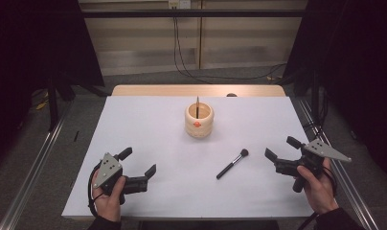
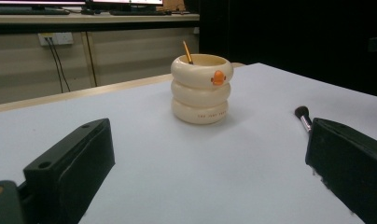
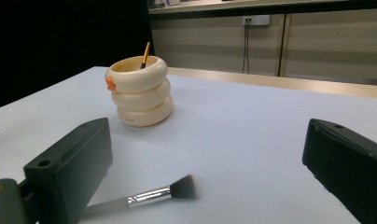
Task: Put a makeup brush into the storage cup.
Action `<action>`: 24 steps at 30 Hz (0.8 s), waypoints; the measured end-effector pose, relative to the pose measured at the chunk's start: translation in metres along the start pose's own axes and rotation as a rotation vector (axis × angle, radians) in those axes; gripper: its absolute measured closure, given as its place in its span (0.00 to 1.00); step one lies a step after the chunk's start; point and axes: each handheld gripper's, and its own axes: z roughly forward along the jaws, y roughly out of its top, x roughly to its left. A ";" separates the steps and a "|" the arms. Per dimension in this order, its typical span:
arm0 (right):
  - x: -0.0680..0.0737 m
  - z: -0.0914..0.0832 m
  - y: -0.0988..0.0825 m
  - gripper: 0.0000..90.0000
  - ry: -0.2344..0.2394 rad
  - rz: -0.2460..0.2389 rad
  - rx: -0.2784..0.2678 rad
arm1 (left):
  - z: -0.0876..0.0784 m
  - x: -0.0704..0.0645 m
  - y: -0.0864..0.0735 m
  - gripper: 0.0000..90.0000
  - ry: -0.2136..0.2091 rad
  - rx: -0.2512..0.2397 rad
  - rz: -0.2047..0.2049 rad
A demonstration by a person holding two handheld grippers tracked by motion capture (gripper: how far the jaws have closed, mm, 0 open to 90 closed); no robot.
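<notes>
Makeup brush [image 1: 233,163] lies flat right of table [image 1: 148,120] centre, nearer the near edge, bristles toward the far-right corner. Right gripper [image 1: 281,152], jaws spread, empty, sits just beside it. Left gripper [image 1: 138,161] also spread, farther. Holder [image 1: 199,120] beyond.

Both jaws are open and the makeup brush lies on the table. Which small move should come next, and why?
Probably move the right hand-held gripper left and down over the makeup brush. The brush lies flat on the white table, beside that gripper's open jaws. The ringed cream holder already has one thin stick standing in it, so the brush likely belongs there too.
</notes>
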 end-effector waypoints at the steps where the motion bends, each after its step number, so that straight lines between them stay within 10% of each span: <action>1: -0.001 -0.003 -0.001 0.01 -0.004 0.002 0.001 | 0.000 0.000 0.000 0.01 -0.006 0.001 0.006; 24: -0.011 -0.035 -0.022 0.01 -0.048 0.054 -0.006 | -0.001 -0.002 0.001 0.01 -0.007 -0.006 0.006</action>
